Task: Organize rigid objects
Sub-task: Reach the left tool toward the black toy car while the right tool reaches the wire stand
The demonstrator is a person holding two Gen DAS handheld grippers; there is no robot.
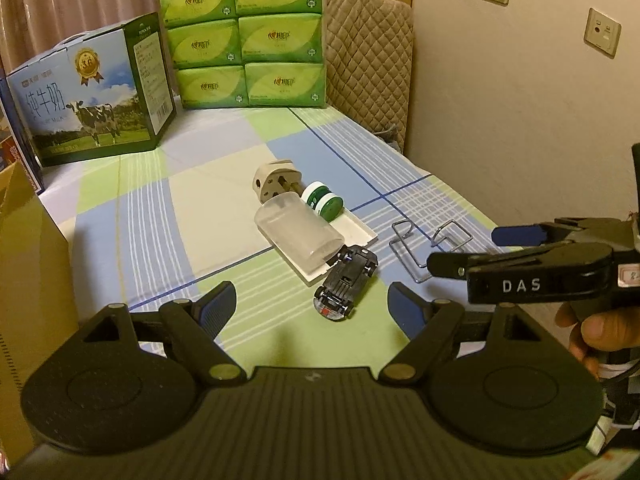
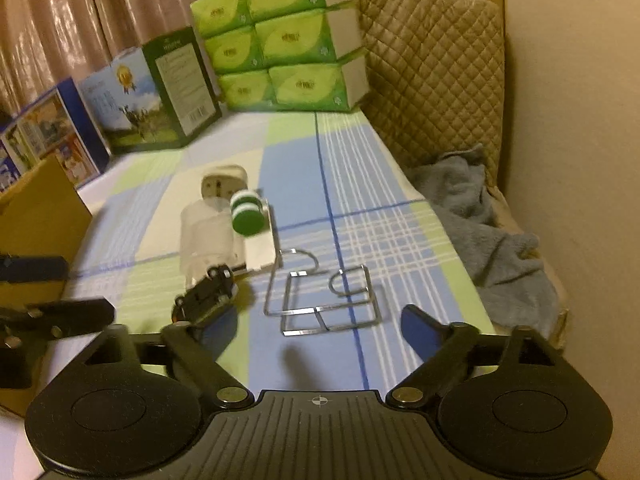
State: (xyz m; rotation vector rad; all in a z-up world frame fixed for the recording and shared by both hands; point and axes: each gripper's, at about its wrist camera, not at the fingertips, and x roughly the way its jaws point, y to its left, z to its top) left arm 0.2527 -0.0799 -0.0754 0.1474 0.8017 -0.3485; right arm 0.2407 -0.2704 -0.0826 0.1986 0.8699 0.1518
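Left wrist view first: the left gripper (image 1: 310, 300) hangs low over the checked tablecloth (image 1: 160, 208) with its blue-padded fingers spread wide and nothing between them. Just ahead of it lies a small black toy car (image 1: 346, 284), flipped on its roof with the underside up, its far end touching a white tray (image 1: 352, 236). On that tray rests a clear plastic container (image 1: 298, 232) on its side, with a green-and-white jar (image 1: 322, 200) and a beige plug adapter (image 1: 274, 180) just behind it. A bent wire rack (image 1: 430, 242) sits to the right of the tray. The right gripper (image 1: 460, 246) reaches in from the right edge, held by a hand (image 1: 592, 326), its fingers parted above the rack. A milk carton box (image 1: 88, 92) and stacked green tissue packs (image 1: 244, 36) stand at the back.

Right wrist view, somewhat blurred: the right gripper (image 2: 310, 320) is also wide open and empty, and the wire rack (image 2: 324, 292) lies straight ahead between its fingers' line. The toy car (image 2: 206, 294) is to the left, beside the tray (image 2: 260, 252). A grey towel (image 2: 488, 232) is bunched at the table's right edge, against a quilted chair (image 2: 436, 72).
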